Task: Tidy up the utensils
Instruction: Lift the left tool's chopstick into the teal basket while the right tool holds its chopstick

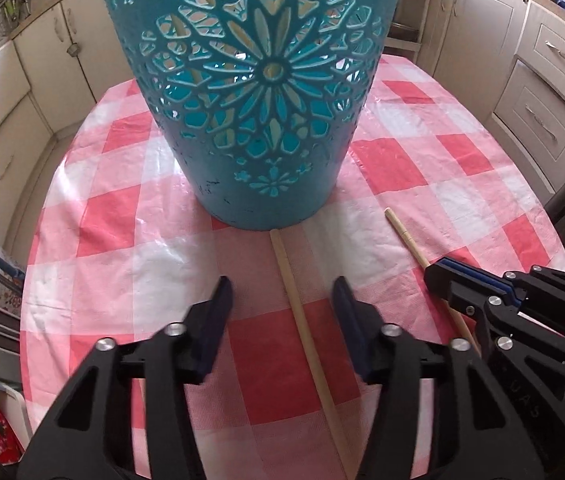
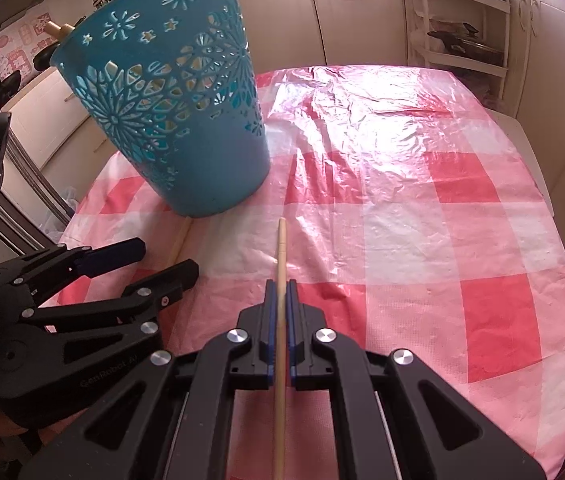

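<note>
Checked tablecloth (image 2: 422, 220) lies bare rightward; right hand-held gripper (image 2: 281, 286) clamps a stick (image 2: 281, 248), left hand-held gripper (image 1: 282, 292) gapes astride another stick (image 1: 302, 312).

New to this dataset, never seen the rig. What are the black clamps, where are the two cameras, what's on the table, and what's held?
No robot arm: a person carries a two-finger gripper in each hand, each with a fisheye camera looking along its fingers. The left wrist view shows the left gripper open astride a wooden stick lying on the checked tablecloth, its pads not touching it. The right wrist view shows the right gripper shut on a second stick. A teal cut-out basket stands behind, with utensil handles poking out.
</note>
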Demonstrator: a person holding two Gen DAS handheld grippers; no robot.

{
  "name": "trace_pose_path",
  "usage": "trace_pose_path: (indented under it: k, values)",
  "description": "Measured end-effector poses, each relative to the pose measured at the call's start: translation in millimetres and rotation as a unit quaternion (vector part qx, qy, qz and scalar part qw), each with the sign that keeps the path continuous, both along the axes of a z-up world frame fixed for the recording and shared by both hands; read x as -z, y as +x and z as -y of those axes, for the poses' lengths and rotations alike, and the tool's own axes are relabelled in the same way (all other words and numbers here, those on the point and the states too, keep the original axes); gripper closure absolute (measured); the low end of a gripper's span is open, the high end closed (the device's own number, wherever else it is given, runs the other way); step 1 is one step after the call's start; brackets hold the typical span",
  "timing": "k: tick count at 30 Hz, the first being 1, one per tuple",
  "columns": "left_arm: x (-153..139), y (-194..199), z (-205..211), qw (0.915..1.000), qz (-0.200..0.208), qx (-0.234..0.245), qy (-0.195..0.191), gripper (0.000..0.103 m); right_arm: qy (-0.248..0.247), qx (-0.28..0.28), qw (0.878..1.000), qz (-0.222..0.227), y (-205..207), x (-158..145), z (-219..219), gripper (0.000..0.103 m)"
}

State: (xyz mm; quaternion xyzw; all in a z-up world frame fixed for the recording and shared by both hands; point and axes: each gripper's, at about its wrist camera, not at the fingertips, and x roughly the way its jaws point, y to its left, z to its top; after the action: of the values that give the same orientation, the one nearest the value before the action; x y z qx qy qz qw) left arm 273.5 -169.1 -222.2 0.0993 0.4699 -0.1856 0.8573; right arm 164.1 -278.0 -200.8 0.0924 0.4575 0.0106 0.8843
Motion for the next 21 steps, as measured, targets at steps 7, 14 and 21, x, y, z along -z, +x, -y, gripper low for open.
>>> trace_pose_path:
  k: [7,14,21]
  values:
    - [-5.8,1.5,-15.6,0.9988,-0.028,0.025,-0.031,0.098,-0.013,-0.006,1.0,0.004,6.0,0.6,-3.0,0.098]
    - [-71.9,-24.2,-52.2,0.992,-0.005,0.044,-0.118,0.098,0.02,0.003,1.0,0.0,6.6,1.5,6.1,0.098]
    - [-200.9,-25.0,-81.2,0.96,0.133,0.044,-0.242,0.098,0.021,0.007,1.0,-0.001,6.3,1.2,5.4,0.098]
